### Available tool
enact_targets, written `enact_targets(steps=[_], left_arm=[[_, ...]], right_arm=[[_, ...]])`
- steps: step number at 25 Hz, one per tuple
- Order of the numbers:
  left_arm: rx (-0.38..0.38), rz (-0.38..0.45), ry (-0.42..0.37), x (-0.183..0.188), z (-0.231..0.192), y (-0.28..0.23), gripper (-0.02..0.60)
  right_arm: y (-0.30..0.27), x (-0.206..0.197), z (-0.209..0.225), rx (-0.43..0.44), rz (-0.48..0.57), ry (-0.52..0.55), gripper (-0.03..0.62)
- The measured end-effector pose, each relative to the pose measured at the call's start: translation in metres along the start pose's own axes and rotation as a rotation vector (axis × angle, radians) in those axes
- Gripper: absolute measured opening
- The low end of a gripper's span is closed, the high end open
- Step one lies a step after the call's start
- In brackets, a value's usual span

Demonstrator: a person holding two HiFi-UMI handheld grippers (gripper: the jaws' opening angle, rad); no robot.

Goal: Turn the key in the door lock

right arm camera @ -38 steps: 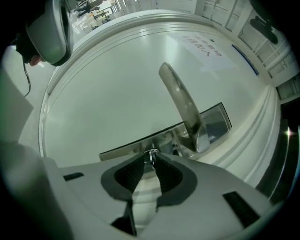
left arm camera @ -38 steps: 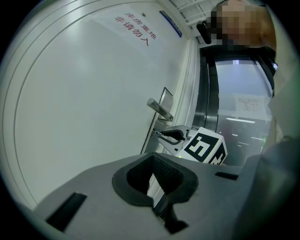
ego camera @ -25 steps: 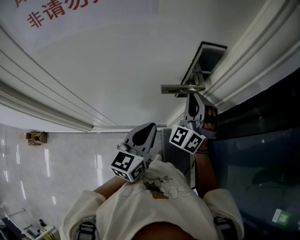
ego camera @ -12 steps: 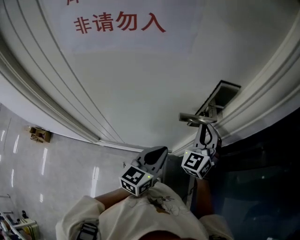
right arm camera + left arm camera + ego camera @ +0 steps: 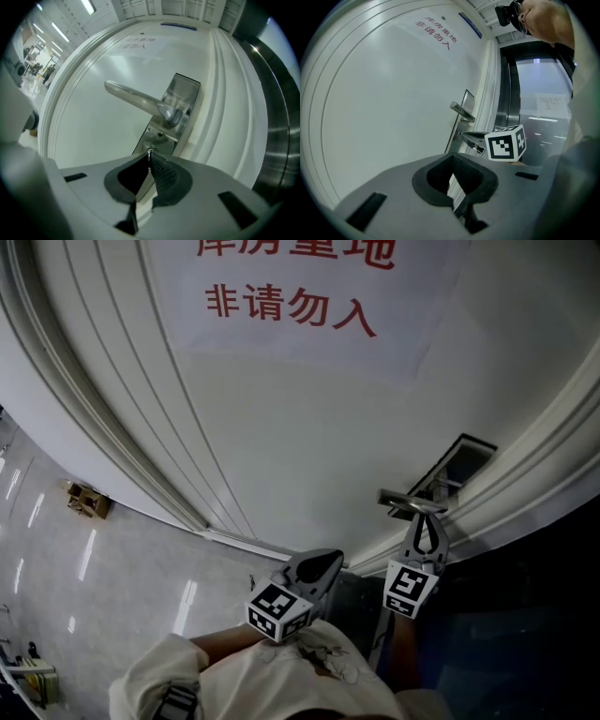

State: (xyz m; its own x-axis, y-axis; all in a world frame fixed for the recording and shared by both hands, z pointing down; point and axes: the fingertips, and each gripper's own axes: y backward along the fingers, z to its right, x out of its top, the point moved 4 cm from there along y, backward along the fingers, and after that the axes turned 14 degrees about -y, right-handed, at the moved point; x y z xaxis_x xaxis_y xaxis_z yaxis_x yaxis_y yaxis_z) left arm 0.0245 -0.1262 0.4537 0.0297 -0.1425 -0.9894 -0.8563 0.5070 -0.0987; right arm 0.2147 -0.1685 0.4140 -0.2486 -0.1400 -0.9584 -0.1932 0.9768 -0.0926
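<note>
Right gripper (image 5: 150,158): fingers clamped on key (image 5: 149,152).
Key: seated in lock plate (image 5: 159,138), 6 o'clock of handle (image 5: 136,99).
Left gripper (image 5: 453,158): fingers together, nothing between; 9 o'clock of right gripper in head view, clear of door (image 5: 281,427).

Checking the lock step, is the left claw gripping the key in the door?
No, the right claw pinches the key below the door handle; the left claw hangs back, empty.

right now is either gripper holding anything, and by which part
The right gripper pinches the key by its exposed head; the left gripper holds nothing.
</note>
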Motion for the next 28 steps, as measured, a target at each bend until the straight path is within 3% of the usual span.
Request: enact_targets(steps=[28], left_arm=[[0.005, 0.000, 0.004, -0.001, 0.007, 0.006, 0.001]], right_arm=[[-0.001, -0.009, 0.017, 0.188, 0.073, -0.904, 0.029]])
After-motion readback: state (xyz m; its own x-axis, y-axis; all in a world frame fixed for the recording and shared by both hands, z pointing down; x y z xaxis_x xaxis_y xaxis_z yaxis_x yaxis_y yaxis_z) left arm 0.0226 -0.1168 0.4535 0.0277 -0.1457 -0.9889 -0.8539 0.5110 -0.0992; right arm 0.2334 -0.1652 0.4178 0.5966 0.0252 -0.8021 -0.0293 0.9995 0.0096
